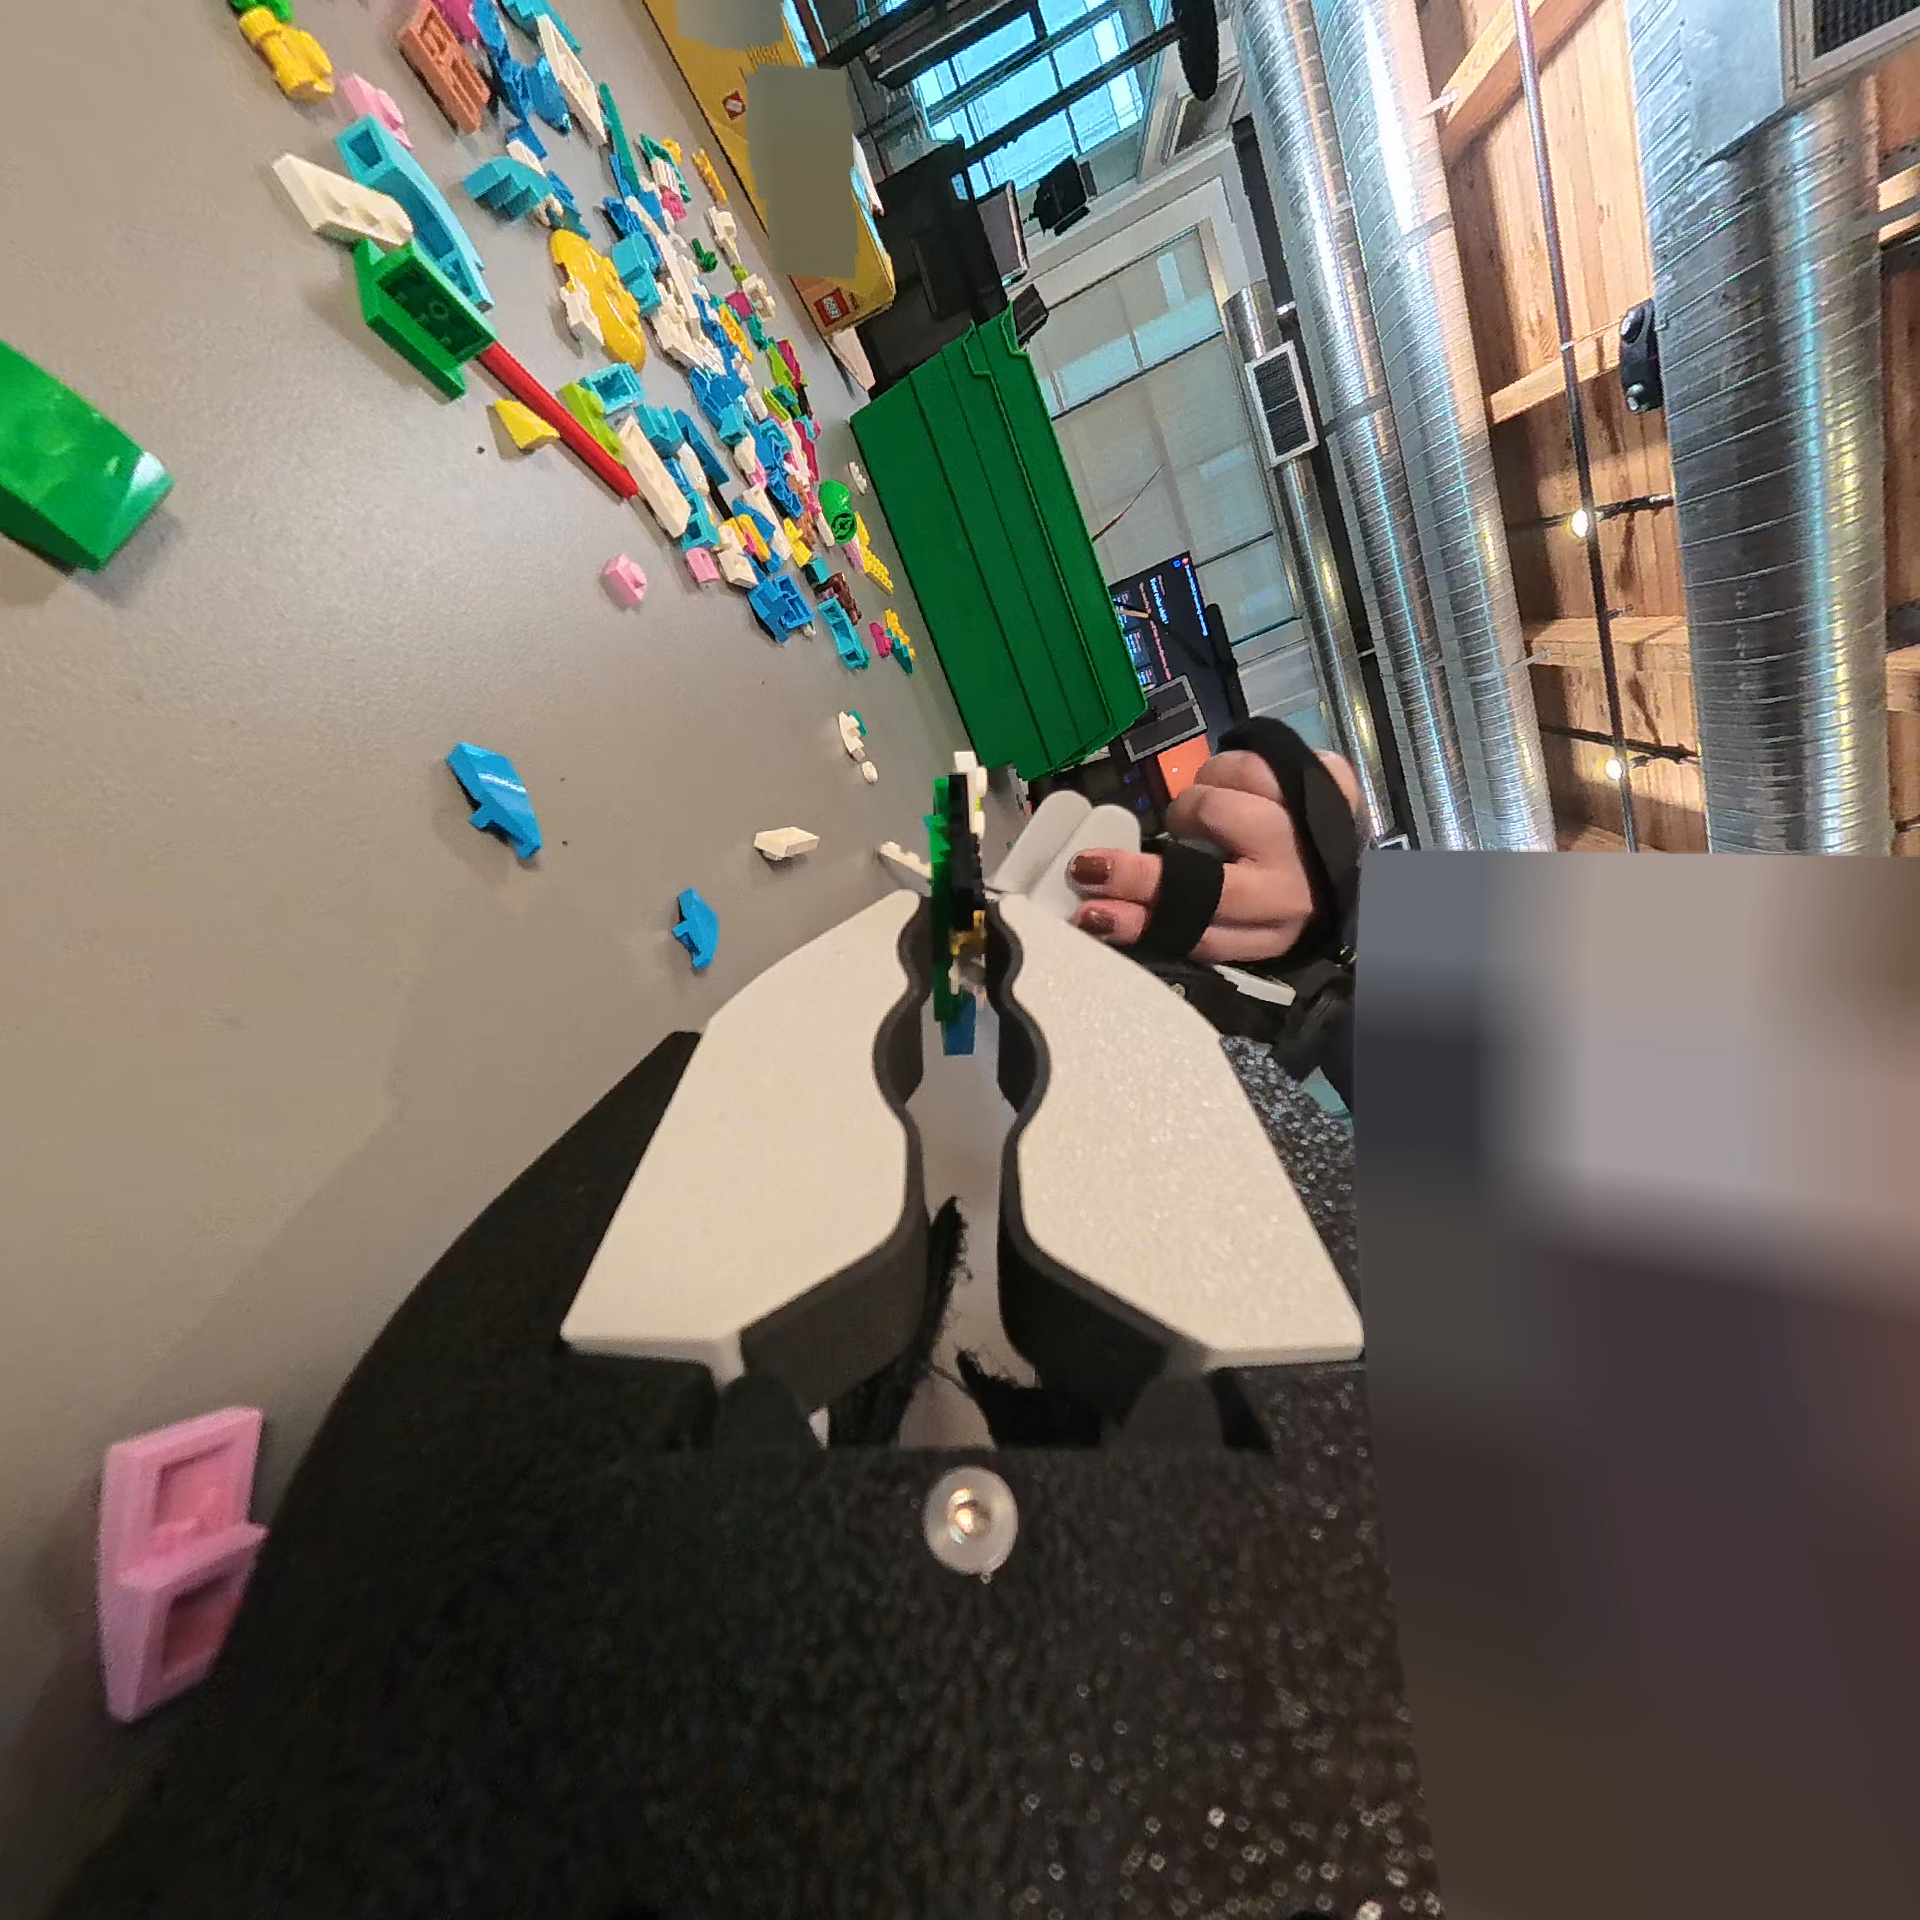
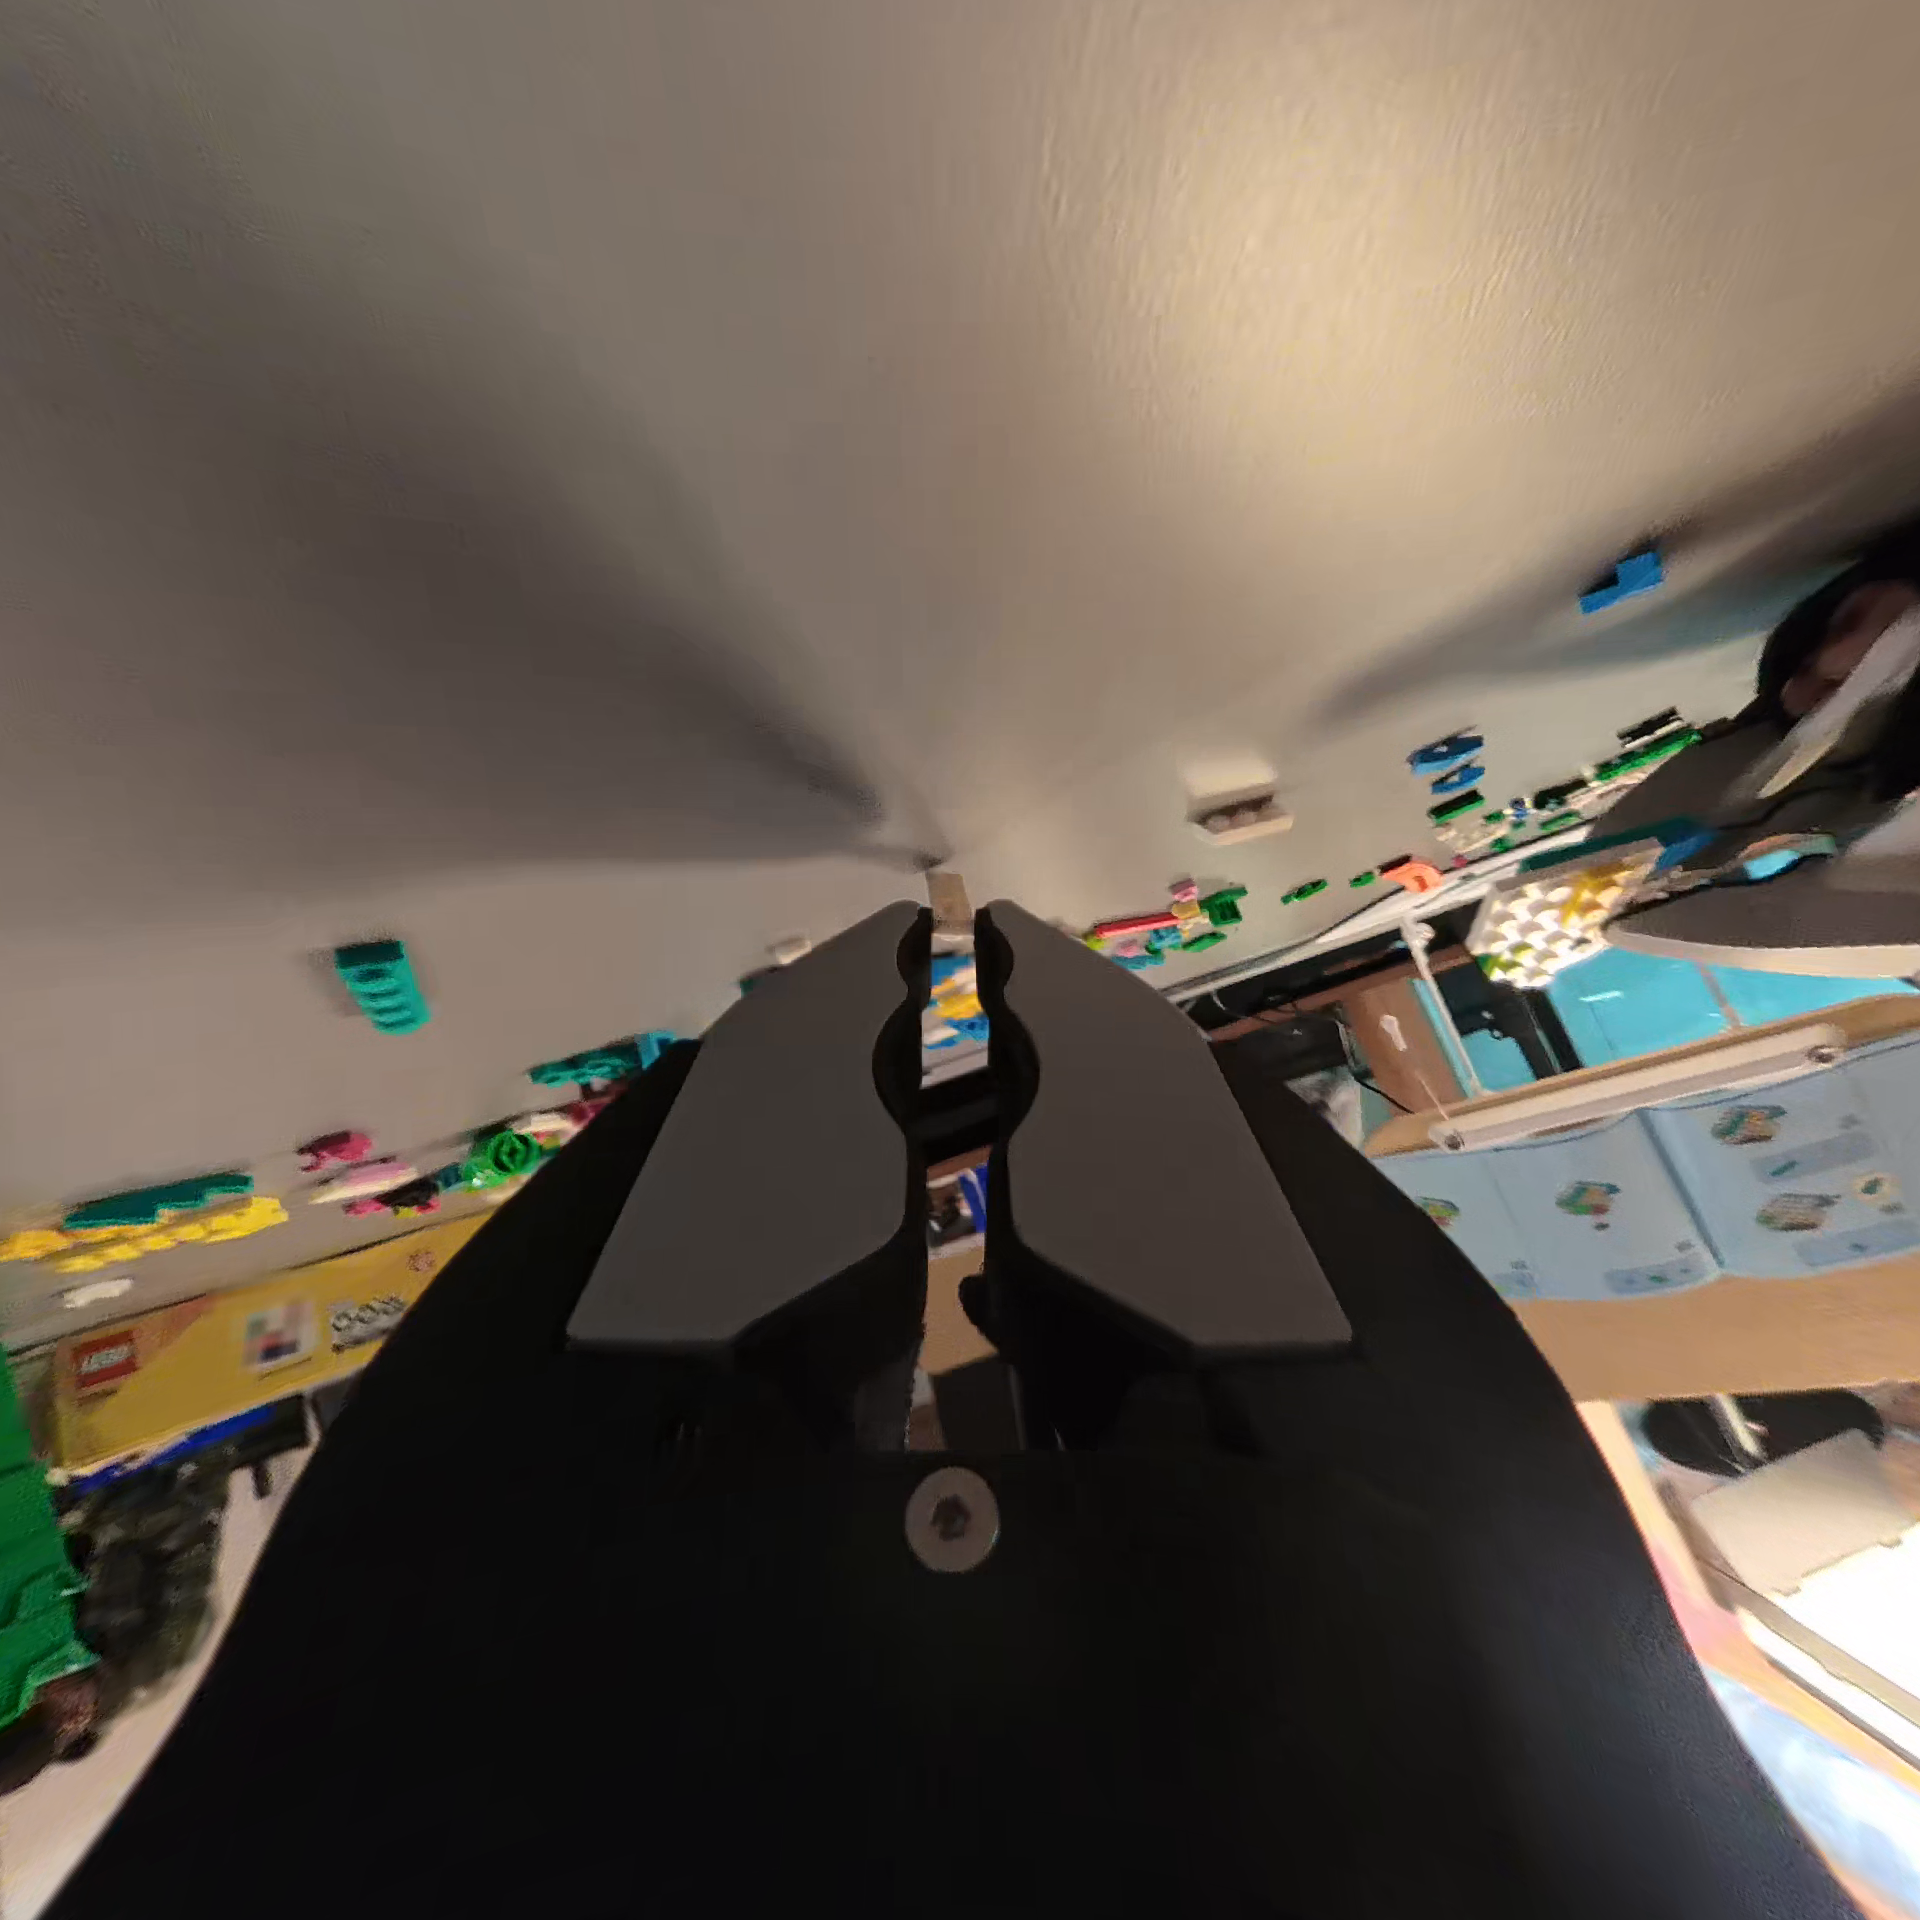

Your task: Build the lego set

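My left gripper (image 1: pixel 961 906) is shut on a small lego build (image 1: pixel 951 862), seen edge-on: a green plate with black, yellow and blue parts. It is held above the grey table (image 1: pixel 312 935). In the right wrist view the same build (image 2: pixel 1538 920) shows white and yellow scales at the right, in the left gripper's fingers. My right gripper (image 2: pixel 951 914) is shut on a small pale piece (image 2: pixel 948 894) at its tips. That view is blurred and turned upside down. The right gripper (image 1: pixel 1060 831), with a person's hand (image 1: pixel 1236 862) on it, sits just beyond the build.
Many loose bricks (image 1: pixel 675 343) lie scattered on the table. Green bins (image 1: pixel 997 582) and a yellow box (image 1: pixel 800 239) stand at its far side. A pink piece (image 1: pixel 177 1558), a green curved piece (image 1: pixel 62 468) and blue pieces (image 1: pixel 499 795) lie nearer. An open instruction booklet (image 2: pixel 1662 1195) lies at the right. The gap from one gripper's tips to the other's is roughly 15 cm.
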`<move>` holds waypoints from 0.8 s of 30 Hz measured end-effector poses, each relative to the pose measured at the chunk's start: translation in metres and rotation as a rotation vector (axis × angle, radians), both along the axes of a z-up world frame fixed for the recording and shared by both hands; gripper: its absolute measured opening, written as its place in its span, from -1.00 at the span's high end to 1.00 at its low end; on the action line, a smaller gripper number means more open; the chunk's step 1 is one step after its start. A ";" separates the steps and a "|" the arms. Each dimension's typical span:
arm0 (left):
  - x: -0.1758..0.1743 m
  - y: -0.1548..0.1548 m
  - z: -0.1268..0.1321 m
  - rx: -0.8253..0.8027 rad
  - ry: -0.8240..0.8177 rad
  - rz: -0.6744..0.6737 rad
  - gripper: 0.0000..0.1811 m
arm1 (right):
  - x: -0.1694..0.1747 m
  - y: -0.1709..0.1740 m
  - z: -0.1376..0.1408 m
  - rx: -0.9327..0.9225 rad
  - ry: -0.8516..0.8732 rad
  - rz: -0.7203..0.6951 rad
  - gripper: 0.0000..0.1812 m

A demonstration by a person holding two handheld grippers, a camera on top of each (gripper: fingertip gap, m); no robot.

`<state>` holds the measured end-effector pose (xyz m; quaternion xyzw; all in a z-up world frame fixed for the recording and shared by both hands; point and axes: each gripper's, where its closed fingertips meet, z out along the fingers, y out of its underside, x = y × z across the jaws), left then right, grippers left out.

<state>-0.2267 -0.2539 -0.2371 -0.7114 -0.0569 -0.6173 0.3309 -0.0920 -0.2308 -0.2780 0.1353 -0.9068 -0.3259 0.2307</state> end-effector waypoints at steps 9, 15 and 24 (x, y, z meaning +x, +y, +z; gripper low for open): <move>0.000 0.000 0.000 0.000 -0.001 0.001 0.91 | -0.002 -0.017 0.023 -0.864 0.228 -0.702 0.75; 0.000 0.000 0.000 0.000 0.003 0.003 0.91 | -0.001 -0.003 0.022 -1.363 0.298 -1.406 0.68; 0.000 0.000 0.000 -0.001 0.000 0.000 0.91 | 0.006 0.007 -0.005 -1.248 0.205 -1.185 0.63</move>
